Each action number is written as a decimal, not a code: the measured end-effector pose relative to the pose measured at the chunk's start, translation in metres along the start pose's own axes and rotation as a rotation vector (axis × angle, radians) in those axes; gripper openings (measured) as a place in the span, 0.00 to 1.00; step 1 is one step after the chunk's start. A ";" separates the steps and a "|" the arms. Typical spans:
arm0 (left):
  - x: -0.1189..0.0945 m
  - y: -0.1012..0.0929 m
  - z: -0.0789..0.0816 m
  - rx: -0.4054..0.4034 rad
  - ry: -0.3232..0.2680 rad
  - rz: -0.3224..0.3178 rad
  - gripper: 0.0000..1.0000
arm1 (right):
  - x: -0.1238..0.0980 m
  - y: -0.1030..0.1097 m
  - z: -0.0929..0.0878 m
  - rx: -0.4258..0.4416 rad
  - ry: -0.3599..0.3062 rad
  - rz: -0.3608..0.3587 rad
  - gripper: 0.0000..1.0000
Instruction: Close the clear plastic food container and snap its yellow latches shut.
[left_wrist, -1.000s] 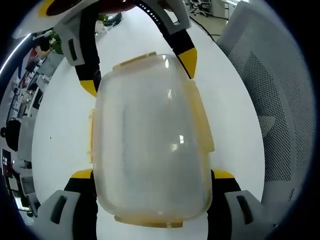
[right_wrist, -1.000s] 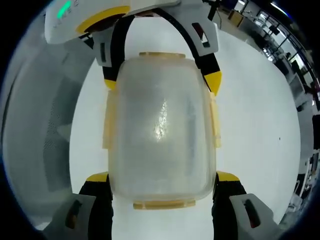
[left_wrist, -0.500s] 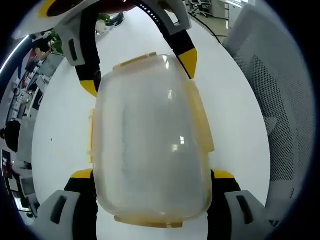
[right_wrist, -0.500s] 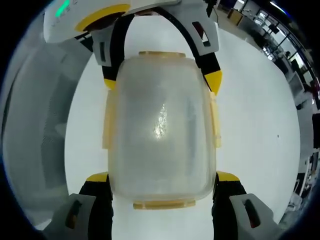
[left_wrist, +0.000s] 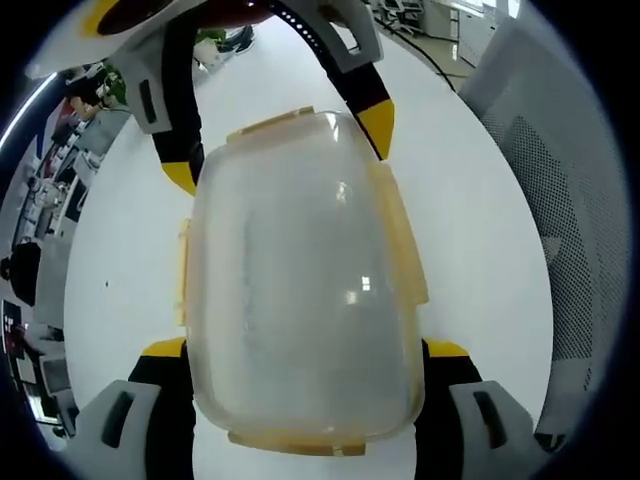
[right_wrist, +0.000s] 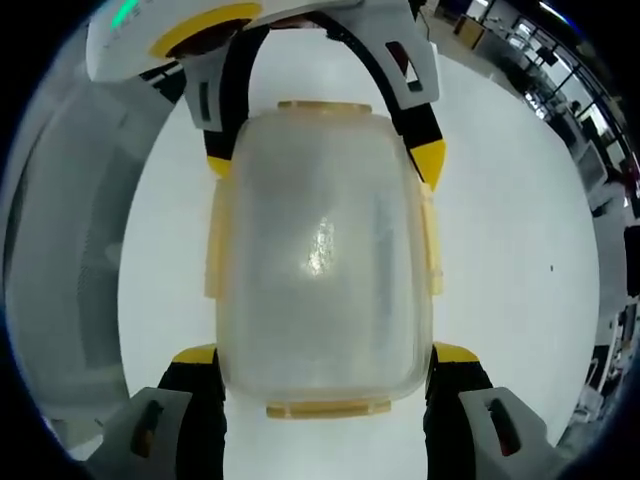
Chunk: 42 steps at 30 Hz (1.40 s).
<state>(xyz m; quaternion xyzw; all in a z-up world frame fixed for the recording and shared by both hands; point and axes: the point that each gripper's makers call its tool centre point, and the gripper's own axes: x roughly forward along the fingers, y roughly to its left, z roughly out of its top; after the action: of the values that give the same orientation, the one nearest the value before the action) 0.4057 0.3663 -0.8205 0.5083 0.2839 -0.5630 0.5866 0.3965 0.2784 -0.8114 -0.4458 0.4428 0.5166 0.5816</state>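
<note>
Right at the centre of the left gripper view sits the clear plastic food container (left_wrist: 300, 285), lid on, frosted and cloudy, and it carries no readable label or brand on the surface facing us. The left gripper (left_wrist: 305, 350) has its yellow-tipped jaws either side of the near end of the box, pinching it between them, while the right gripper (left_wrist: 280, 150) comes in from the top of that view with its own yellow tips against the far end. Switch to the right gripper view and it's the mirror picture: the right gripper (right_wrist: 325, 355) clamps the container (right_wrist: 320, 260) from the bottom, the left gripper (right_wrist: 320, 160) grips it from above. The yellow latches (right_wrist: 430, 245) lie flat against the long sides, and the end latch (right_wrist: 325, 408) looks folded in too, though whether they are fully snapped is hard to tell. Beneath it all is a plain white table (left_wrist: 470, 230), glossy and bare around the box. A grey mesh chair back (left_wrist: 575, 230) stands at the table's edge, and an office space with desks and dark equipment (right_wrist: 560, 90) spreads beyond, too small to read anything there.
</note>
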 end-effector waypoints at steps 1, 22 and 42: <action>0.000 0.001 0.000 -0.002 -0.001 0.000 0.93 | 0.000 -0.001 0.000 -0.001 0.001 0.001 0.82; 0.010 0.031 0.001 -0.006 -0.006 0.003 0.93 | 0.001 -0.032 -0.007 -0.003 0.001 -0.002 0.82; 0.011 0.036 0.000 -0.005 -0.006 0.006 0.93 | 0.001 -0.037 -0.008 -0.003 0.016 -0.008 0.83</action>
<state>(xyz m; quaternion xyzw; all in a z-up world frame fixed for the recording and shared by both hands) 0.4421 0.3565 -0.8204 0.5060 0.2818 -0.5621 0.5905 0.4327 0.2685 -0.8115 -0.4528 0.4449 0.5112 0.5794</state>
